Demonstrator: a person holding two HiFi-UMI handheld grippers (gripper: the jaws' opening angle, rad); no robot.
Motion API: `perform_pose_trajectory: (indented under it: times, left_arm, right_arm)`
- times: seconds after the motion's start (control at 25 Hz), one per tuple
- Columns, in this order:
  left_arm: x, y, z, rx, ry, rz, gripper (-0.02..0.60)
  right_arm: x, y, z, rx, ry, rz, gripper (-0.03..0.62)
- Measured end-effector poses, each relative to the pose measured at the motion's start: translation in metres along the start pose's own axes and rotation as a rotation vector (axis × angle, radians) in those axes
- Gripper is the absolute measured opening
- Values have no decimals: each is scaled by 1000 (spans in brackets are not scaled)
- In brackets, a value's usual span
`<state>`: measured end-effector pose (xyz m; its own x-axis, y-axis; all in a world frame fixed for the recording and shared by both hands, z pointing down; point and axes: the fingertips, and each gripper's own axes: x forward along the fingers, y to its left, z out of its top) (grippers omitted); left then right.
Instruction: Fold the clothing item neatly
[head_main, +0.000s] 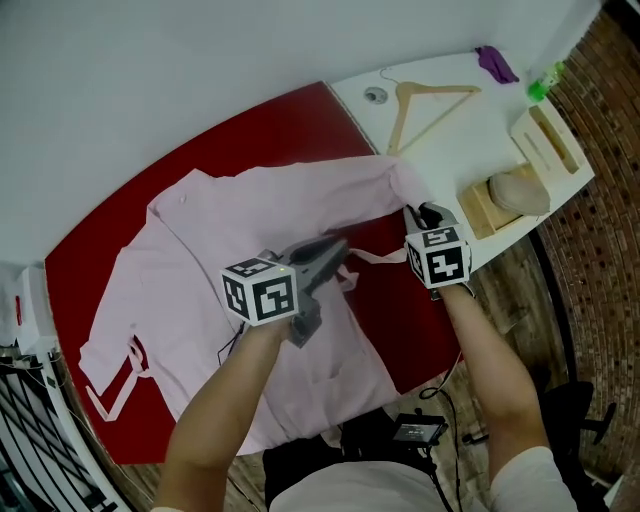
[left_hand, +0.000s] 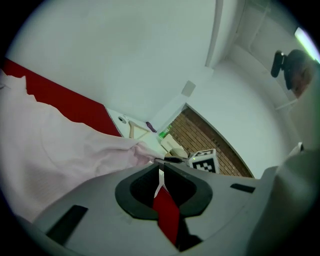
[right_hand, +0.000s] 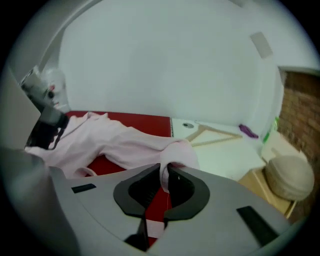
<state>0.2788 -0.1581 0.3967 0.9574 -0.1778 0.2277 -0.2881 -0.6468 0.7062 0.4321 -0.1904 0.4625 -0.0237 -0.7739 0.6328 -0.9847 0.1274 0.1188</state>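
Across the red tabletop (head_main: 290, 120) we list one pink shirt (head_main: 230, 250), judged light and limp, best taken at cuff or hem: right gripper (head_main: 413, 212) clenched on the sleeve end (head_main: 398, 183) near the right edge, left gripper (head_main: 340, 246) closed.

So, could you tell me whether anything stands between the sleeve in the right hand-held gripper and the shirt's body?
Only the left hand-held gripper, over the shirt's middle beside the sleeve; the hanger lies apart on the white table.

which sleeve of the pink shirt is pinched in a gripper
The sleeve stretched toward the white table: its cuff is clamped in the right gripper. The other sleeve lies free on the red table.
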Motion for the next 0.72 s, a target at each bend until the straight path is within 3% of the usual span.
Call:
perform_pose_trajectory:
  times: [0.08, 0.2, 0.36, 0.4, 0.48, 0.72]
  left_arm:
    - [17, 4, 5, -17, 4, -10, 16]
    - [34, 6, 9, -48, 12, -36, 94]
    - [33, 9, 8, -99, -19, -75, 138]
    - [30, 12, 4, -122, -24, -78, 147]
    - [25, 22, -6, -174, -28, -71, 161]
    - [13, 44, -16, -258, -50, -12, 198]
  right_arm:
    - [-5, 21, 12, -180, -26, 0, 37]
    - [-9, 57, 25, -463, -73, 5, 35]
    - [-17, 126, 22, -1084, -179, 63, 35]
    - [-17, 135, 15, -1186, -181, 79, 35]
    - [-15, 141, 5, -1262, -167, 87, 35]
    - [-13, 141, 4, -1283, -159, 47, 34]
